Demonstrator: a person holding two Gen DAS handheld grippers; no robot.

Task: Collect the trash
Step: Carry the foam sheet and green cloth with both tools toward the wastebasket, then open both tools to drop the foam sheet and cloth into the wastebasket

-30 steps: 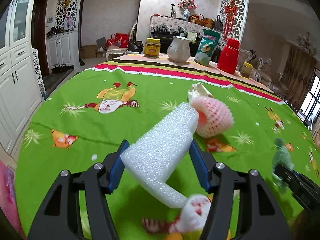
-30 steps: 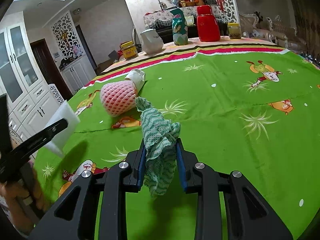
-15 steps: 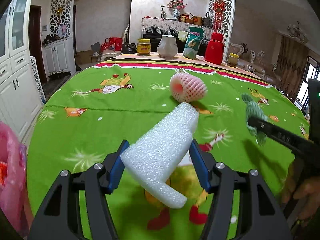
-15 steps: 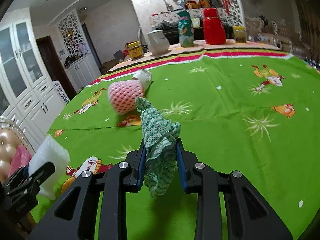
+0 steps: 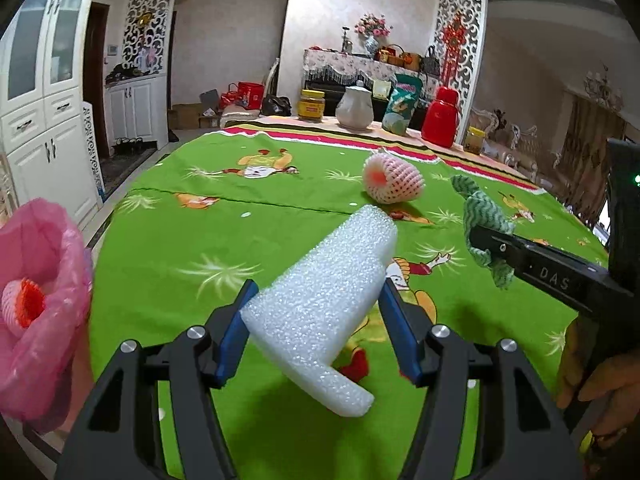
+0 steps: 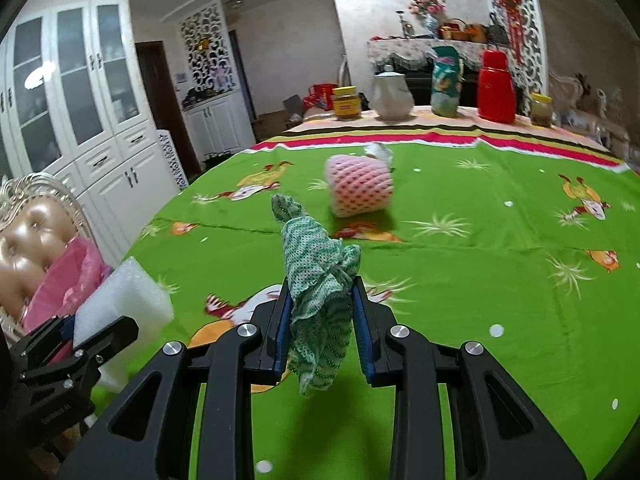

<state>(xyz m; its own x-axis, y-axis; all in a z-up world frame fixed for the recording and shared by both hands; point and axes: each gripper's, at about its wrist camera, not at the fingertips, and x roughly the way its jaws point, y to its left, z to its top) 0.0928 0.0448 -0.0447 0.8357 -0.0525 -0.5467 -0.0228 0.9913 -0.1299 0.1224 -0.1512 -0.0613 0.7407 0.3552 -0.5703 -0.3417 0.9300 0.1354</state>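
My left gripper [image 5: 316, 304] is shut on a white L-shaped foam block [image 5: 320, 304], held above the green tablecloth [image 5: 200, 248]. That block [image 6: 120, 304] also shows at the lower left of the right wrist view. My right gripper [image 6: 322, 312] is shut on a crumpled green net cloth [image 6: 316, 272]; the same cloth [image 5: 482, 220] hangs from it at the right of the left wrist view. A pink foam fruit net [image 5: 394, 182] lies on the cloth farther back, with a crumpled white wrapper [image 6: 378, 152] behind it. A pink trash bag [image 5: 36, 304] gapes at the left table edge, a foam net inside.
At the table's far edge stand a yellow jar [image 5: 312, 105], a white teapot [image 5: 355, 107], a green snack bag [image 5: 402, 108], a red thermos [image 5: 440, 118] and a small jar [image 5: 474, 140]. A padded chair back [image 6: 28, 232] sits behind the bag. White cabinets line the left wall.
Both grippers have drawn back toward the near left table edge with their loads. The pink bag has come into view at the left, and the right gripper now shows beside the left one.
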